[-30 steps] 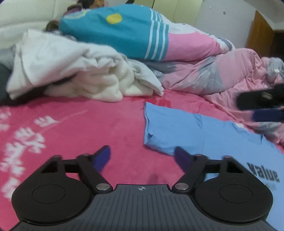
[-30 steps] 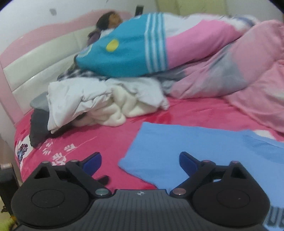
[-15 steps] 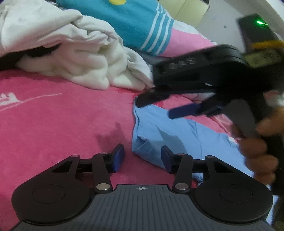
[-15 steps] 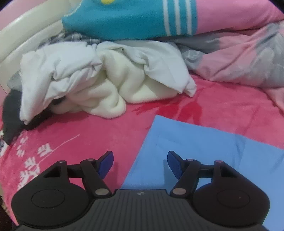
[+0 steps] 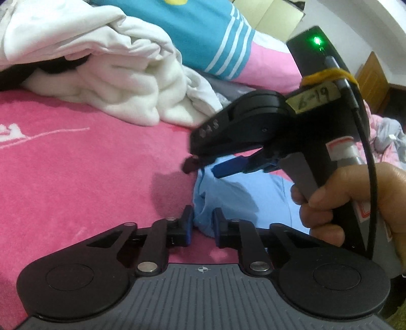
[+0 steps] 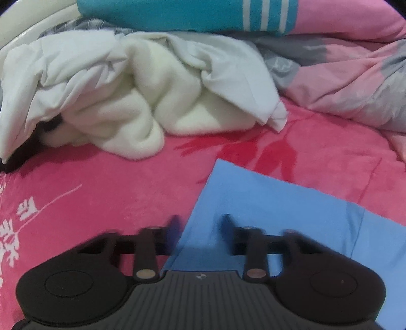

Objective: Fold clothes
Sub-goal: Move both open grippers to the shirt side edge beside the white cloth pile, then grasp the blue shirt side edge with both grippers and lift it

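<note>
Left wrist view: the left gripper point(image 5: 202, 223) is seen low over a pink bedspread point(image 5: 83, 172), its jaws closing and by now nearly together, with a bunched corner of the light blue T-shirt point(image 5: 243, 195) caught between the blue pads. The fabric is gathered into a small ridge just at the fingertips. Further along the same edge of the shirt, the right gripper point(image 5: 205, 166) is seen from the side, held by a hand point(image 5: 355, 203) wrapped around its grip; a green light glows on its upper body and a handwritten label is stuck near the top. Its tips are at the shirt's edge, but whether cloth is pinched there cannot be told from this view.

In the right wrist view, the right gripper point(image 6: 199, 229) is blurred by motion; its jaws are closing, with a clear gap between the pads. The left edge of the T-shirt point(image 6: 266, 203) runs into that gap, one finger over the bedspread point(image 6: 114, 177) and the other over the blue cloth. The pads are not shown pressing on the fabric.

The shirt lies flat on the bed, spread toward the right. Beyond it, a heap of white clothes point(image 6: 121, 94) is piled on the bedspread, and behind that a teal, white-striped and pink quilt point(image 6: 203, 15) and a pink and grey quilt point(image 6: 342, 76) are bundled.
</note>
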### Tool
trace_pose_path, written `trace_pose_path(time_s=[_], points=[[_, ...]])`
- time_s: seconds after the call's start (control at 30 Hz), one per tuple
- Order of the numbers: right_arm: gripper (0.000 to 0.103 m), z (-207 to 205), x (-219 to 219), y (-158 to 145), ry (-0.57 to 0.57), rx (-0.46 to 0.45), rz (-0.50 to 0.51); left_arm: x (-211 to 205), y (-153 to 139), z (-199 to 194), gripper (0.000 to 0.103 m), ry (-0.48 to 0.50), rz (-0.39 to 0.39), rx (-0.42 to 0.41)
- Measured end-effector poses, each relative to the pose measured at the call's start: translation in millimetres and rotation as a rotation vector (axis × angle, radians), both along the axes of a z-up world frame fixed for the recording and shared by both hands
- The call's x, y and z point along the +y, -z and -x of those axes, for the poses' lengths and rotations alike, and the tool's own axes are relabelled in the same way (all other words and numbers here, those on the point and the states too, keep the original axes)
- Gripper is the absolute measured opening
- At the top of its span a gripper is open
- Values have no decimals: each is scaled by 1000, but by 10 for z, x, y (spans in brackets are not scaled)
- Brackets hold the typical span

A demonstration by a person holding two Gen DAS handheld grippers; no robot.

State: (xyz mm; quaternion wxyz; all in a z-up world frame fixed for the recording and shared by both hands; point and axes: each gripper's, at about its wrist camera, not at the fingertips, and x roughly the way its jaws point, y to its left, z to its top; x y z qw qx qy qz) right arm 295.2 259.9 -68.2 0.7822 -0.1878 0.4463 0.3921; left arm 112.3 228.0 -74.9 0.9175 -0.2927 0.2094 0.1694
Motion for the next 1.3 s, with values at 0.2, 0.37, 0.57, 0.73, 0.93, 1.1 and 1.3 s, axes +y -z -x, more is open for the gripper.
trace_pose_path(time_s=[0.2, 0.37, 0.57, 0.73, 0.93, 1.1, 1.3], points=[[5, -104, -196, -151, 34, 28, -91, -64, -115, 80, 7, -11, -52, -61], [3, -185, -563, -471, 75, 28, -212, -197, -330, 82, 6, 16, -79, -105], [3, -313, -1154, -842, 143, 26, -340, -559, -649, -19, 6, 98, -150, -131], [2, -344, -1774, -967, 217, 21, -429, -934, -797, -166, 6, 180, -205, -122], [2, -369, -2432, -892, 289, 57, -486, -1284, -812, -302, 6, 256, -270, -92], [5, -339, -2415, -740, 202, 101, -420, -1304, -631, -231, 6, 241, -276, -38], [45, -189, -1678, -689, -21, 57, -248, -1135, -387, -130, 6, 193, -176, -32]])
